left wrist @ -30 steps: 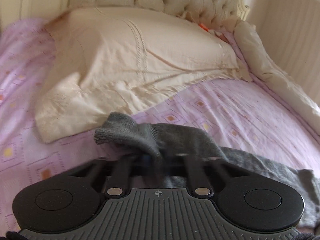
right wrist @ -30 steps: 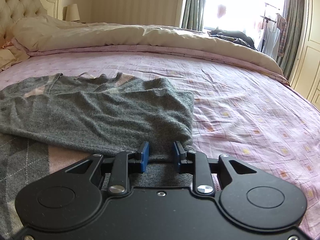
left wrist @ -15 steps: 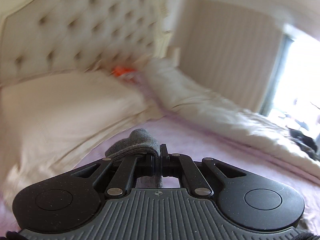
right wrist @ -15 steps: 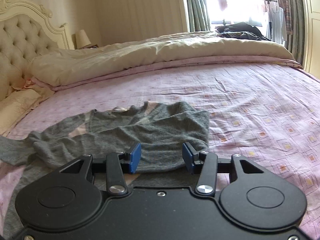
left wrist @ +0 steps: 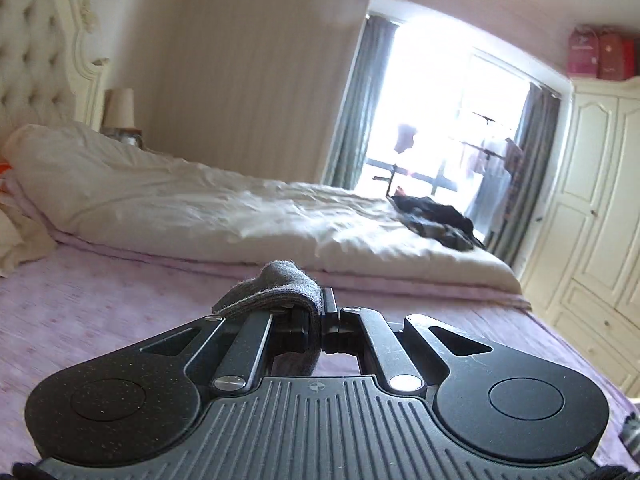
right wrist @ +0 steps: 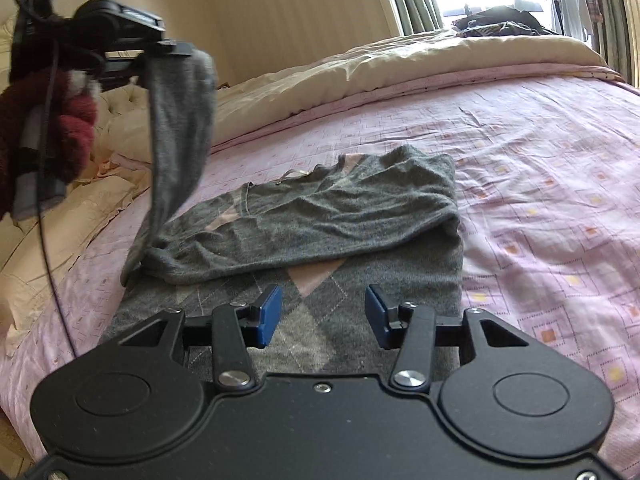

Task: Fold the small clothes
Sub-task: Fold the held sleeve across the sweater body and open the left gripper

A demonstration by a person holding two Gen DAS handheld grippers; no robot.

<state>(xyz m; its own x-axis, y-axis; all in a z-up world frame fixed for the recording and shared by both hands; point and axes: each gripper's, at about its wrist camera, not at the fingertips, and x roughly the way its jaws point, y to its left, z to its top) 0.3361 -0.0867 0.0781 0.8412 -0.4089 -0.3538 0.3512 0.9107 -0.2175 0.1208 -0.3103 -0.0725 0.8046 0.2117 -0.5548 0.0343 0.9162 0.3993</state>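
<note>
A grey sweater (right wrist: 320,216) with pink argyle diamonds lies on the pink bedsheet (right wrist: 540,184), its upper part folded across the body. My left gripper (left wrist: 326,312) is shut on the end of one grey sleeve (left wrist: 280,284). In the right wrist view the left gripper (right wrist: 176,50) is up at the top left, held by a hand in a dark red fuzzy sleeve (right wrist: 76,120). The grey sleeve (right wrist: 180,128) hangs from it down to the sweater's left edge. My right gripper (right wrist: 323,314) hovers open over the argyle front, with nothing between its blue pads (right wrist: 268,314).
A cream duvet (left wrist: 240,216) is bunched along the far side of the bed, with dark clothes (left wrist: 436,220) on it. Cream pillows (right wrist: 68,216) and a tufted headboard (left wrist: 32,52) are on the left. A white wardrobe (left wrist: 600,200) stands right of the window.
My left gripper has risen and swung round from the pillows toward the window, lifting the sleeve off the bed. My right gripper has opened wider and drawn back from the sweater's folded edge.
</note>
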